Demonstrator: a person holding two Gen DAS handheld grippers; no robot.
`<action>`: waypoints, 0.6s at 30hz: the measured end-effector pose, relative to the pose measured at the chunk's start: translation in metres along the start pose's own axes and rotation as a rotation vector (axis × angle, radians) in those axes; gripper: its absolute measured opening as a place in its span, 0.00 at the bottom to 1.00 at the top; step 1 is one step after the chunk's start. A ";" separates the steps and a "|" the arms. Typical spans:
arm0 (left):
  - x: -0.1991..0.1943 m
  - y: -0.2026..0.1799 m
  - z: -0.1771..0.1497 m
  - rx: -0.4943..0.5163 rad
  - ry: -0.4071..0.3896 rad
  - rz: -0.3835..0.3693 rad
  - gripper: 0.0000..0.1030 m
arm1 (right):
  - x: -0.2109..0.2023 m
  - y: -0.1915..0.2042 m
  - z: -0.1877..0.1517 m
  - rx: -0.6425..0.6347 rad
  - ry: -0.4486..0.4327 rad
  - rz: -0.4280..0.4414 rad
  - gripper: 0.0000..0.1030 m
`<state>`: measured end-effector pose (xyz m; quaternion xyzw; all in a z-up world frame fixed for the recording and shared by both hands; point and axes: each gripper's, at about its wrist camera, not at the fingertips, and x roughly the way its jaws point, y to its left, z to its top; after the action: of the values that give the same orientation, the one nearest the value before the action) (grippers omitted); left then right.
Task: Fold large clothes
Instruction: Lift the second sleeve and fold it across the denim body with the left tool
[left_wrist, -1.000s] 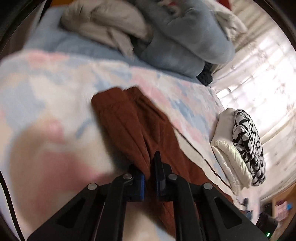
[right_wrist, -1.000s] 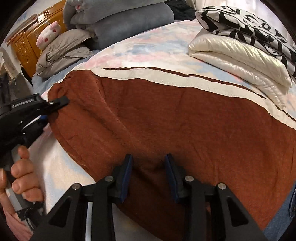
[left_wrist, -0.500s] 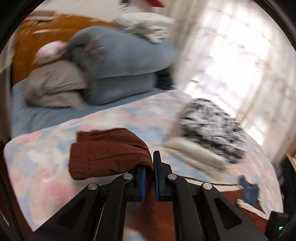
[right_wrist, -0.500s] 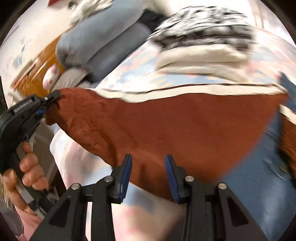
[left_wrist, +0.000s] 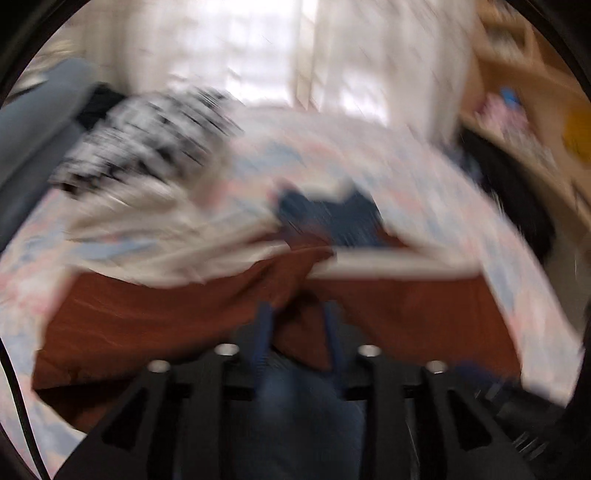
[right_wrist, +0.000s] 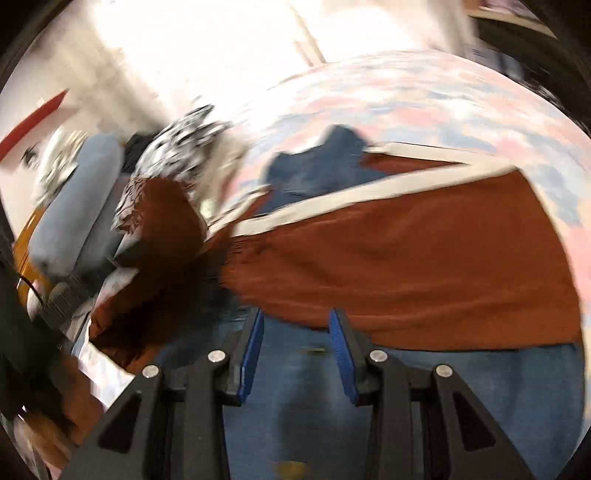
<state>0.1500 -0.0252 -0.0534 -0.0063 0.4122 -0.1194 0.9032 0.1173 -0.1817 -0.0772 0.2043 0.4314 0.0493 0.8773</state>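
One rust-brown fleece garment with a cream band along its far edge (right_wrist: 406, 258) lies spread on the pastel patchwork bed cover (right_wrist: 424, 99); both views are motion-blurred. Its long axis runs across the bed, left to right in both cameras, cream band toward the window side. A bunched brown fold sits between the spread blue pads of the left tool (left_wrist: 297, 332); whether they touch it, cannot tell. Right tool (right_wrist: 295, 347) spread, holding nothing, over blue denim (right_wrist: 461, 387) at the garment's near edge. Black-and-white patterned folded cloth (left_wrist: 147, 144) lies toward the far left corner; bare cover beyond the band.
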 end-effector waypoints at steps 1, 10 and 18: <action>0.011 -0.009 -0.009 0.026 0.030 -0.011 0.45 | -0.001 -0.011 0.000 0.017 -0.001 -0.011 0.37; -0.004 -0.022 -0.034 0.049 0.044 -0.031 0.74 | 0.011 -0.045 -0.011 0.055 0.037 -0.002 0.41; -0.066 0.052 -0.043 -0.138 -0.031 0.023 0.75 | 0.024 -0.022 -0.012 0.061 0.088 0.162 0.48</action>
<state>0.0865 0.0435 -0.0384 -0.0658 0.4056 -0.0802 0.9081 0.1210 -0.1917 -0.1099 0.2629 0.4528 0.1160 0.8441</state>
